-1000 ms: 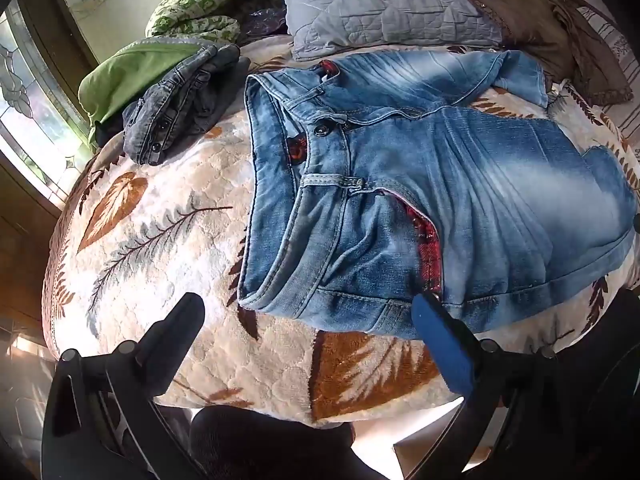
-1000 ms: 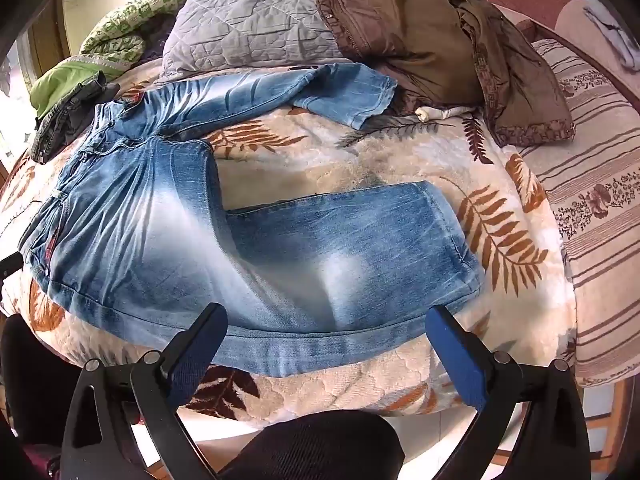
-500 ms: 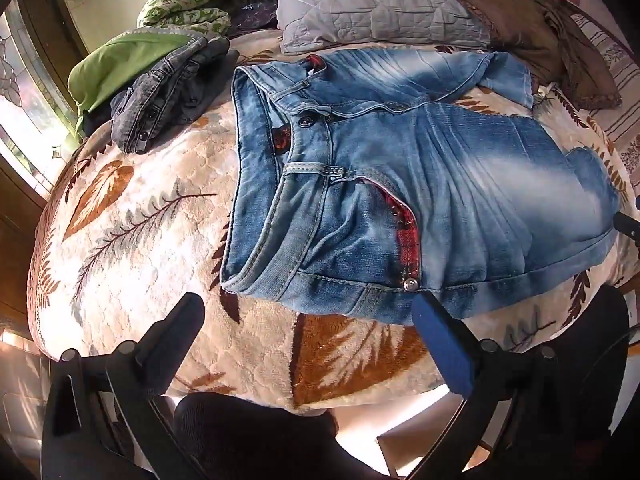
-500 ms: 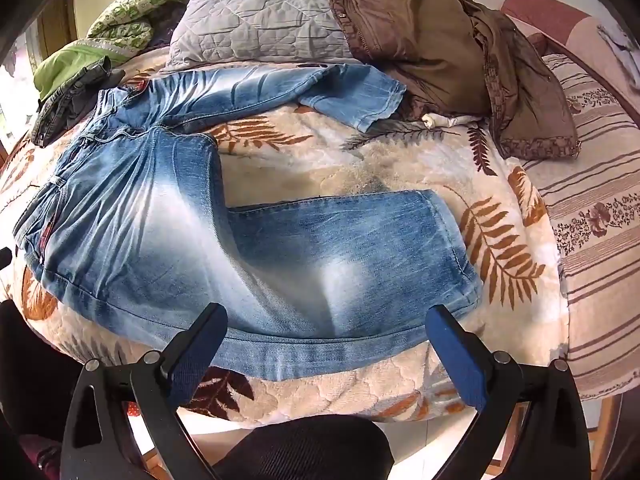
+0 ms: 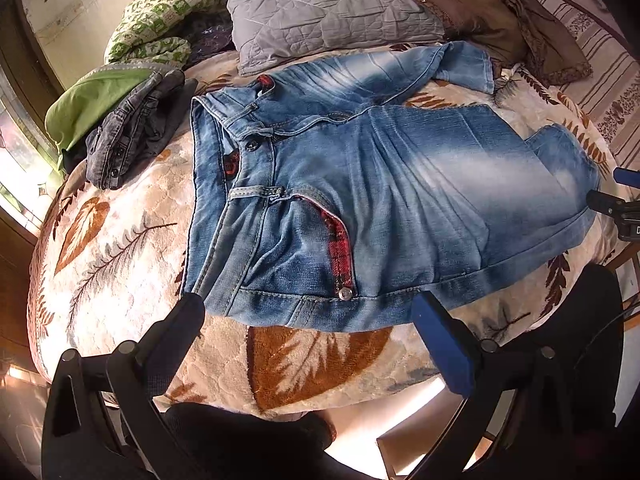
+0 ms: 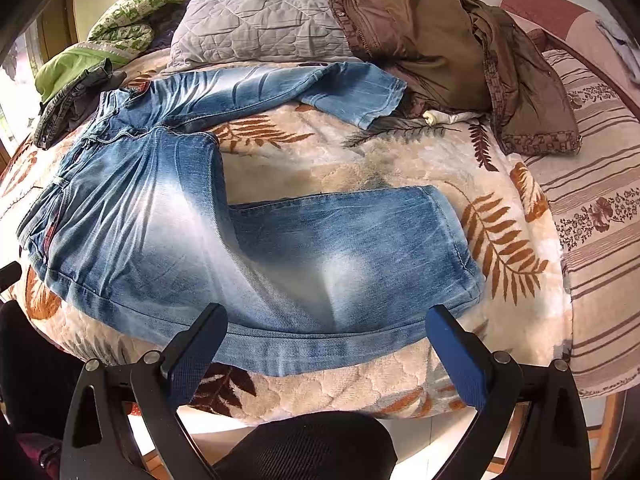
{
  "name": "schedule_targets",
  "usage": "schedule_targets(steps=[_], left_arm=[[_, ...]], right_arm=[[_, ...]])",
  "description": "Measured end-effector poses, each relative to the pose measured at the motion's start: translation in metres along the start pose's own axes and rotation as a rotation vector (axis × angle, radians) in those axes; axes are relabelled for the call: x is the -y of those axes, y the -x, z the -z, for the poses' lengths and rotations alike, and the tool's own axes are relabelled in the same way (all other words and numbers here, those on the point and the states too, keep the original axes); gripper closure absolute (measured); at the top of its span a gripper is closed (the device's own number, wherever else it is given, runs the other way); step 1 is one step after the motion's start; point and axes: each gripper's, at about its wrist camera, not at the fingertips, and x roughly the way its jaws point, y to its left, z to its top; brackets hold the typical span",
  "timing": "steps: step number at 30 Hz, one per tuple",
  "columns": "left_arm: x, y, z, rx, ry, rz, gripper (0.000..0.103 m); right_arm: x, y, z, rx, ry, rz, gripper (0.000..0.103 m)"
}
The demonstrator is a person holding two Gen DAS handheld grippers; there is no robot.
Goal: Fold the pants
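The faded blue jeans (image 6: 248, 240) are spread flat on the leaf-print blanket (image 6: 360, 160), legs splayed apart; the far leg's cuff is partly tucked against the brown jacket (image 6: 440, 40) at 1 o'clock. The waistband's far side is hidden by folds. Both the left gripper (image 5: 308, 320) and right gripper (image 6: 326, 332) are held wide apart, nothing grasped. Compared with a second ago, the jeans' near edge is seen closer to the fingers.

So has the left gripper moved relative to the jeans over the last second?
Yes. The left gripper has eased back and slightly left: against its fingers, the jeans waistband corner now sits nearer the left fingertip, and more of the leaf-print blanket shows.
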Motion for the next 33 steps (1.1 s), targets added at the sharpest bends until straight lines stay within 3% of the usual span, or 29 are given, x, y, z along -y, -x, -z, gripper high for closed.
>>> schedule_targets(steps=[10,22,33], left_arm=[[0.022,0.009,-0.002,0.025,-0.097,0.008,0.000],[0.034,0.009,0.001,0.027,-0.122,0.045,0.000],[0.033,-0.002,-0.009,-0.023,-0.085,0.094,0.000]], right_arm=[[-0.011,0.004,-0.001,0.012,0.052,-0.005,0.003],[-0.016,0.004,0.003,0.011,0.107,0.025,0.003],[0.004,0.001,0.013,-0.015,0.046,0.032,0.003]])
